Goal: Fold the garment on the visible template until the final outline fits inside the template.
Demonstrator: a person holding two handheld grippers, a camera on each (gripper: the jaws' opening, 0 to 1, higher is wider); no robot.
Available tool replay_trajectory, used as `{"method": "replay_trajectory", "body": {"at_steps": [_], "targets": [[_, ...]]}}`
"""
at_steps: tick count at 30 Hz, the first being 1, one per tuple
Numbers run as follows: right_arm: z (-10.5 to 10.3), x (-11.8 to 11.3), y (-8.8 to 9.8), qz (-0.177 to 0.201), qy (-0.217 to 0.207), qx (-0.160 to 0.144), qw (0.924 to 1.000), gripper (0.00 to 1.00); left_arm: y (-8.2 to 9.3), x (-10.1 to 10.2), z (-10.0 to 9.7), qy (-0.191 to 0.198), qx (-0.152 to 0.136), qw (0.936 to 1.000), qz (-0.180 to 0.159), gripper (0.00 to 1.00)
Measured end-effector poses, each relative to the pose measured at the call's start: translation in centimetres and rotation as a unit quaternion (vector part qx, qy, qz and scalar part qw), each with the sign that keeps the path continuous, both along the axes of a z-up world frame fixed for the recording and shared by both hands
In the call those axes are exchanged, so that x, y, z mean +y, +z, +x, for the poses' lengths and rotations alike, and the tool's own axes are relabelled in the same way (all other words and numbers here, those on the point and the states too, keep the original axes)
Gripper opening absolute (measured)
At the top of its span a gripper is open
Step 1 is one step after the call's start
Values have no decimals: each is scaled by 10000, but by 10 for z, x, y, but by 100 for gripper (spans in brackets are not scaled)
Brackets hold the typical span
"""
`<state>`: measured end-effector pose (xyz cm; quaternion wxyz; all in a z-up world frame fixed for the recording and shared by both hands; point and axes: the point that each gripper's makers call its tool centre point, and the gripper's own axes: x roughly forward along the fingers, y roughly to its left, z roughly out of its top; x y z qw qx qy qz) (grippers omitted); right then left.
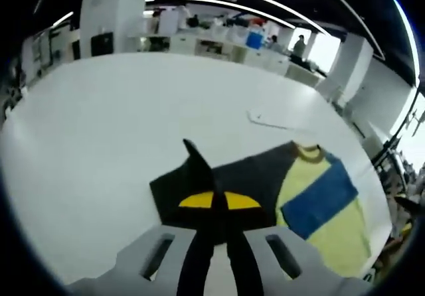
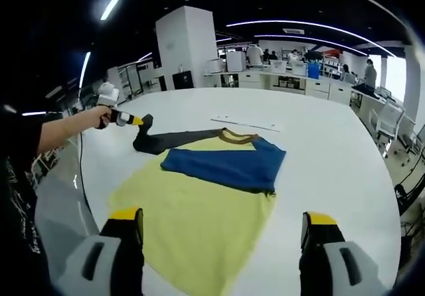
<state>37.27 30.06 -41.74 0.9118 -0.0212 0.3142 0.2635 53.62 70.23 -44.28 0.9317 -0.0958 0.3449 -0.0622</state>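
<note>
Our right tool stood wide open above the yellow hem of the garment, which lay spread on the white table. Farther off, our left tool was clamped on the dark sleeve, lifting its tip off the table.

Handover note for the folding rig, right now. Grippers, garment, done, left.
Left gripper: shut on the dark sleeve, lifting its tip off the white table.
Right gripper: open, holding nothing, above the yellow hem.
Garment: lies on the table, collar away from the right gripper; blue sleeve already folded across the chest.
Left: fold the dark sleeve in, then fold up the body. I can't make out the template outline.
</note>
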Motion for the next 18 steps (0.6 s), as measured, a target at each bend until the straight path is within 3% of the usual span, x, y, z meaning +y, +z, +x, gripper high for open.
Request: {"method": "replay_trajectory", "body": {"at_steps": [11, 18], "targets": [[-4, 6, 1, 7, 94, 16, 10000, 100, 11, -55, 12, -370, -159, 9990, -192, 1], [-7, 8, -2, -39, 121, 34, 9999, 100, 15, -79, 17, -577, -244, 9979, -157, 1]]}}
